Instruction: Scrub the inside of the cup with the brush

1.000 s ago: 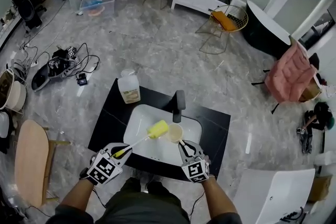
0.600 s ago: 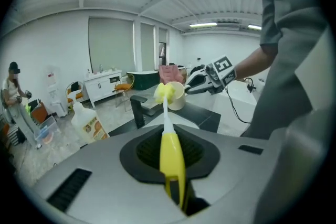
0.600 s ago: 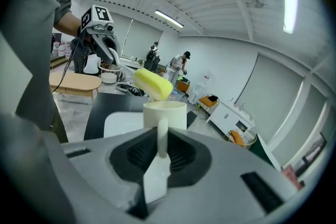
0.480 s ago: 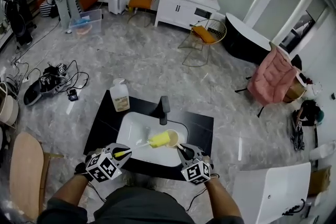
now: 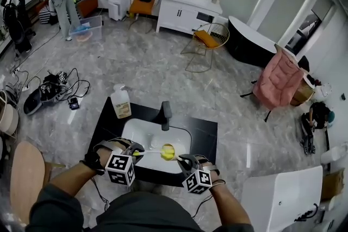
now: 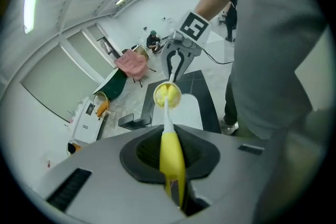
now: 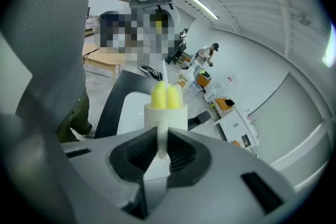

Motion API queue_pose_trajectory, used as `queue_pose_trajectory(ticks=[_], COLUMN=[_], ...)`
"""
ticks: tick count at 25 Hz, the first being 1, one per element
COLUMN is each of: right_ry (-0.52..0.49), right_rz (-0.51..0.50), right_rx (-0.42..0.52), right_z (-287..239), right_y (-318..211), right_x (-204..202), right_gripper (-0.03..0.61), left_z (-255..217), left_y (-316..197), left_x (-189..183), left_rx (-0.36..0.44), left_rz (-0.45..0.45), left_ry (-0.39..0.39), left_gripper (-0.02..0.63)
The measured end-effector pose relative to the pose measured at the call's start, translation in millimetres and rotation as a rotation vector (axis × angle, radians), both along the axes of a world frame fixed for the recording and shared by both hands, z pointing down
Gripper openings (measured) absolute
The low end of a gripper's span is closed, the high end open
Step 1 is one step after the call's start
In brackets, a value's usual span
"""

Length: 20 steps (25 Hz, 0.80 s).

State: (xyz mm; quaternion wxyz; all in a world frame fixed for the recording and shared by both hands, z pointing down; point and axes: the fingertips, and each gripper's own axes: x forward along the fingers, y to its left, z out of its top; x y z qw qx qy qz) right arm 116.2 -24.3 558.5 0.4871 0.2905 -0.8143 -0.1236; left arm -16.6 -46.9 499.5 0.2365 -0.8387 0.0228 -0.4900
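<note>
Head view: over sink (image 5: 142, 133), your right gripper (image 7: 160, 148) clamps cup (image 7: 166, 115) by handle, steadying it; left gripper (image 6: 171, 161) clenches brush (image 6: 168, 119), head inside cup for scrubbing.

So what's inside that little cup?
The brush, its yellow sponge poking past the rim of the cup. The sponge hides the cup's bottom and inner walls.
</note>
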Motion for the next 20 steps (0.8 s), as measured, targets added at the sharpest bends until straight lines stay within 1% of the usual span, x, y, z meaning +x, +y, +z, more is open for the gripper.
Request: queue_pose_trajectory(ticks=[3,6,7,10,11,13,16,18,19,20], right_ry=[0.009,-0.014,-0.024,-0.048,-0.047,-0.037,-0.010,0.016,0.025,0.026], right_rz=[-0.014,0.005,0.016,0.043,0.046,0.044,0.022,-0.011,-0.029,-0.041], right_rx=[0.009,0.028,0.035,0.055,0.059,0.057,0.031,0.005,-0.004,-0.009], right_z=[-7.5,-19.8,-24.0,-37.2,-39.8,-39.8,-30.3,-20.1,-15.7,-13.0], right_y=[2.1,-3.7,-6.3,-14.6,-16.9,-19.8,-19.4,-15.1,-12.4,-10.2], right_x=[1.0,3.4,5.1,10.9,12.5,14.1,12.4,7.3,4.1,1.2], right_gripper=[0.040,0.041,0.040,0.040,0.040,0.040,0.040,0.040,0.040,0.040], left_z=[-3.3,-2.7,-0.2,13.1,16.6,19.6,18.2,10.5,6.2,3.5], left_y=[-14.0,-24.4,-25.9,-25.0,-21.6,-11.6,-2.2,-3.9,-7.4,-12.0], left_x=[-2.4,-4.9,-6.0,-11.7,-12.2,-10.0,-6.0,-3.4,-3.0,-3.5], left_rx=[-0.032,-0.106,-0.118,-0.107,-0.118,-0.151,-0.169,-0.202,-0.206,-0.195], left_rz=[-0.001,-0.030,-0.039,-0.045,-0.048,-0.059,-0.075,-0.105,-0.114,-0.113], left_ry=[-0.012,0.003,0.003,-0.031,-0.028,-0.003,0.035,0.082,0.090,0.081], left_gripper=[0.031,0.031,0.029,0.029,0.029,0.029,0.029,0.029,0.029,0.029])
